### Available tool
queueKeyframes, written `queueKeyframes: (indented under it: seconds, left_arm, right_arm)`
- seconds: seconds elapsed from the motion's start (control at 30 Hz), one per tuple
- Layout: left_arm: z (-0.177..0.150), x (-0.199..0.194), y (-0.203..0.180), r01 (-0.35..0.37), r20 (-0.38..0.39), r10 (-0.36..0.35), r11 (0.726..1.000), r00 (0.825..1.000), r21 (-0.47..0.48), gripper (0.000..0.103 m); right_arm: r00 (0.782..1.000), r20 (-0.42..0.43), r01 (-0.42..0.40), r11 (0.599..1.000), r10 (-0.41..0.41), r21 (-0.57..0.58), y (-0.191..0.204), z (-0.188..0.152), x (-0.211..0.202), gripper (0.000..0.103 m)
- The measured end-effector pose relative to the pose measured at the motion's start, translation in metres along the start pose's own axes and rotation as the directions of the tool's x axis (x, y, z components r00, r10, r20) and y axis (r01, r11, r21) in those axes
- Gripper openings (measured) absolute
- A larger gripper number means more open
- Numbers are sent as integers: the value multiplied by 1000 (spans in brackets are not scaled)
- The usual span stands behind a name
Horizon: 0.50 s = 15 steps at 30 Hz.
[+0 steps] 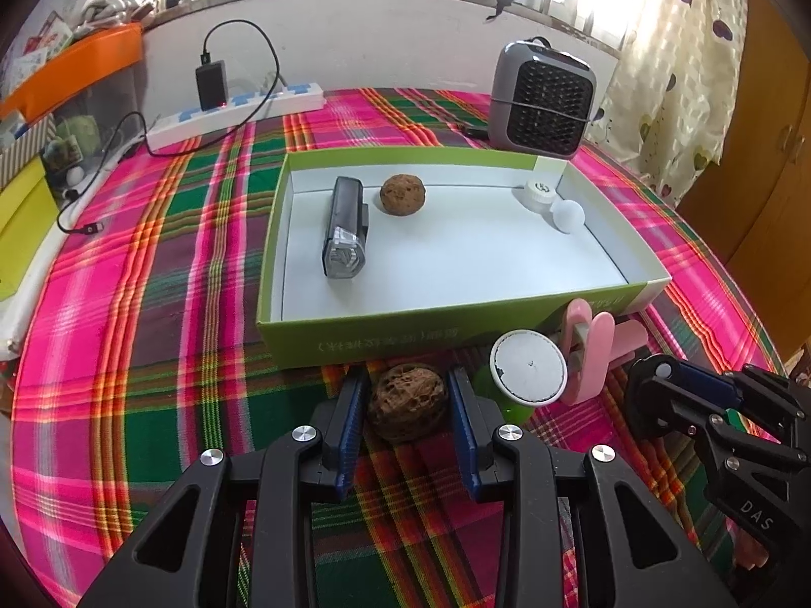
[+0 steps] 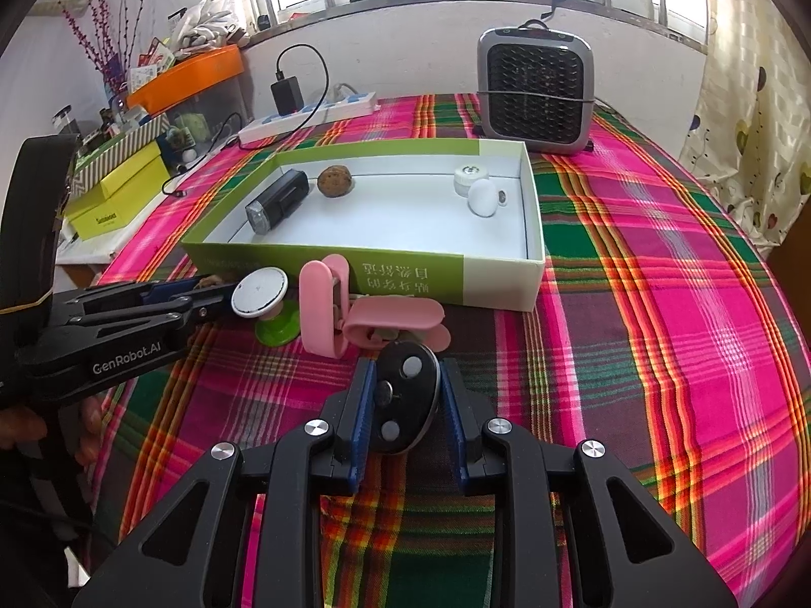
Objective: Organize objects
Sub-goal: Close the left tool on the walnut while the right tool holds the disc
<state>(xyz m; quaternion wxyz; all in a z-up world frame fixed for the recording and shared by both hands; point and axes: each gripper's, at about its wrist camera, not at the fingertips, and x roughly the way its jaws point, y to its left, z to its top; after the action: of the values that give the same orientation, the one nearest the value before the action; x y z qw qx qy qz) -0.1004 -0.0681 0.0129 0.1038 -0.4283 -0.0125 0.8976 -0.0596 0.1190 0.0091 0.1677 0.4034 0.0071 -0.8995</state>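
My left gripper [image 1: 408,405] has its blue pads against both sides of a brown walnut [image 1: 408,408], just in front of the green box [image 1: 385,337]. The right wrist view shows this gripper [image 2: 215,291] from the side, with the walnut [image 2: 212,282] peeking out. My right gripper [image 2: 406,400] is shut on a black oval disc with white dots [image 2: 405,397], low over the plaid cloth. The right gripper [image 1: 656,375] sits at the right of the left wrist view. Inside the box lie a black lamp [image 1: 346,225], a second walnut [image 1: 402,194], a white jar [image 1: 538,190] and a white ball [image 1: 567,214].
A white round disc on a green base [image 2: 259,292] and a pink clip holder [image 2: 355,311] stand between the grippers, against the box front. A grey heater [image 2: 536,93], a power strip [image 2: 309,116] with charger, and stacked boxes [image 2: 119,197] line the back and left.
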Motion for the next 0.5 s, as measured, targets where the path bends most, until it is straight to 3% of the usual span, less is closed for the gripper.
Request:
queueKeyframes:
  seconds: [0.5]
  left_arm:
    - [5,-25,-8,8,55,-9,1000,998,22,30]
  right_arm:
    - [999,39,-7,1000,8,-12,1,7,-12,26]
